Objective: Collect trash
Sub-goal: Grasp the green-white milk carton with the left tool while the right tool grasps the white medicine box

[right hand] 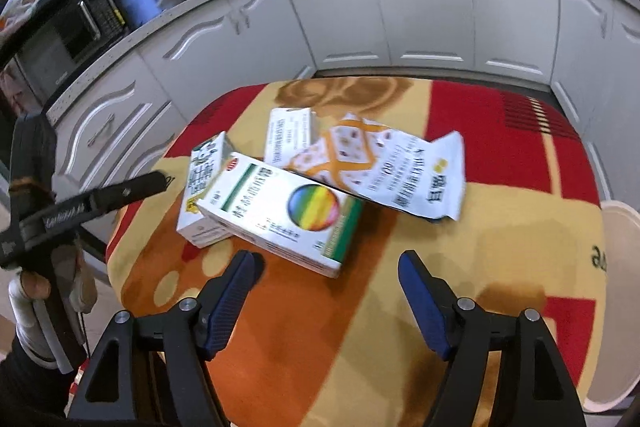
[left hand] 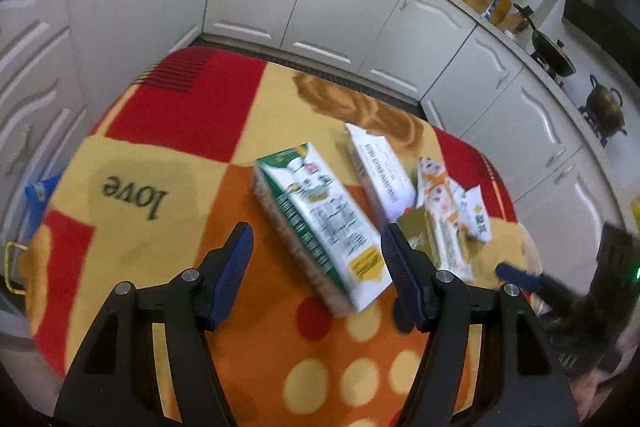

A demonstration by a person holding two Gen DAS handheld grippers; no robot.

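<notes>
Both grippers released, nothing between the fingers. Left gripper (left hand: 316, 263) hovers over the patterned blanket (left hand: 168, 131), green-and-white carton (left hand: 320, 223) lying just ahead, toward its 1 o'clock. Right gripper (right hand: 326, 279) hovers with the rainbow-circle box (right hand: 280, 215) at its 11 o'clock, pads not touching it.

Trash sits in one pile mid-blanket: the rainbow-circle box leans on a small white carton (right hand: 204, 203); white printed box (right hand: 288, 139) behind at 12 o'clock; crumpled orange-and-white wrapper (right hand: 392, 167) at 1 o'clock, overlapping the white printed box. White round rim (right hand: 620, 291) at the blanket's edge, 3 o'clock in the right view; cannot tell what it is.
</notes>
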